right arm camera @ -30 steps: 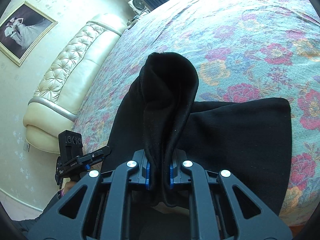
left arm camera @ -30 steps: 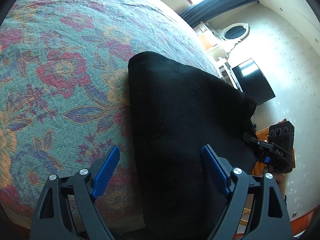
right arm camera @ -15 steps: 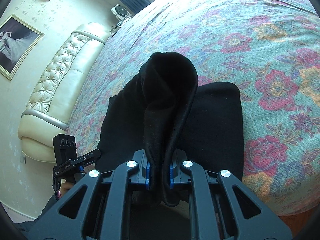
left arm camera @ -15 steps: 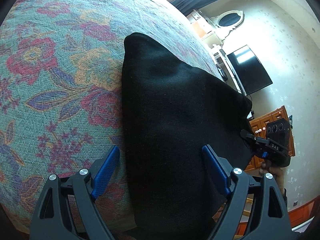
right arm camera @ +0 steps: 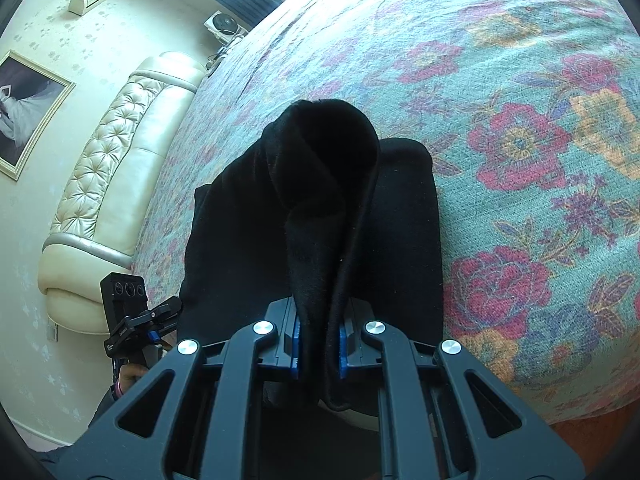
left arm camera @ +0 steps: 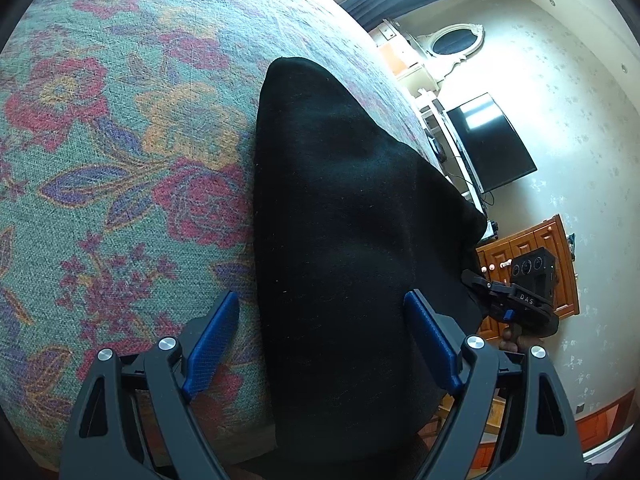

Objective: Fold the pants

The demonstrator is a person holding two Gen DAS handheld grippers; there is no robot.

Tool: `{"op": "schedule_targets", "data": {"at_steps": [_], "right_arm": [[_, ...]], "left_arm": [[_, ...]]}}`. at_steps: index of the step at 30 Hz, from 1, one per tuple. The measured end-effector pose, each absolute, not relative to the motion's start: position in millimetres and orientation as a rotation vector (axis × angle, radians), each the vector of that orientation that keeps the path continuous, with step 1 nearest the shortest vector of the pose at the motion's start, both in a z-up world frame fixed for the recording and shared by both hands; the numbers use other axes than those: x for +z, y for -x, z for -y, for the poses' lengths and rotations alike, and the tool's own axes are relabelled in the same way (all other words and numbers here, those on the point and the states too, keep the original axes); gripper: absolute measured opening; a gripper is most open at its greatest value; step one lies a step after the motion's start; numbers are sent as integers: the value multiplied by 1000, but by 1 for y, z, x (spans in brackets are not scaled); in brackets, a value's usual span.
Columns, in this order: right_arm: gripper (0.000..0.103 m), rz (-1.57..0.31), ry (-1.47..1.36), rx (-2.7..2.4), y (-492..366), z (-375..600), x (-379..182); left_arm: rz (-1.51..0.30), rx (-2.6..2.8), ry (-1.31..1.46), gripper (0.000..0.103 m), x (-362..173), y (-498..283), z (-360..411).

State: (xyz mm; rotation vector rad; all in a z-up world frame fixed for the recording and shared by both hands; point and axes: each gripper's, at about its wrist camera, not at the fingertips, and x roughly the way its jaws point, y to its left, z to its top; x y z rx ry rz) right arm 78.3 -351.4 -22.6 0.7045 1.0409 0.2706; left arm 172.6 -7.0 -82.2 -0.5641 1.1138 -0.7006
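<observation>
Left gripper (left arm camera: 318,324): held with jaws spread wide, nothing gripped; its left blue pad (left arm camera: 212,344) is seen over the bedspread, its right pad over black cloth; contact cannot be told.
Pants (left arm camera: 344,240): black, laid on the floral bedspread (left arm camera: 120,160) directly ahead of and beneath the left gripper, already doubled into a thick panel; a rounded corner is seen at the far end; the near end is draped over the bed edge.
Right gripper (right arm camera: 318,344): clamped tight on a gathered fold of the pants (right arm camera: 324,200), which is lifted ahead of its fingers into a rounded hump; the flat remainder is spread beneath and to both sides.
Handling: judged soft, limp and fairly thick; light enough to be raised by one pinch; sagging and bunching are to be expected; little risk of slipping, given the fuzzy weave.
Hold: best taken at an edge or corner, through all layers; the free near edge by the left gripper is judged suitable.
</observation>
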Motion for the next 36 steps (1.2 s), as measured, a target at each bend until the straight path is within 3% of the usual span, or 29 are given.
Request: {"op": "schedule_targets", "data": {"at_steps": [19,22,24,36], "right_arm": [[14,-1040,-728,274,-72,374,-38],[37,-1016,-764,279,-66,382,-31],[86,-990,-779,280,-58,389,-24],[91,-1037,-1012,405,-46,404,-69]], "left_arm": [[-1158,-735,506,86,-74,-167,22],[-1180,-748,520,86,-74,-166,21],[-1198,-759,535,86,-75,-165,21],[-1181,-790,510,90,-80,-156,35]]}}
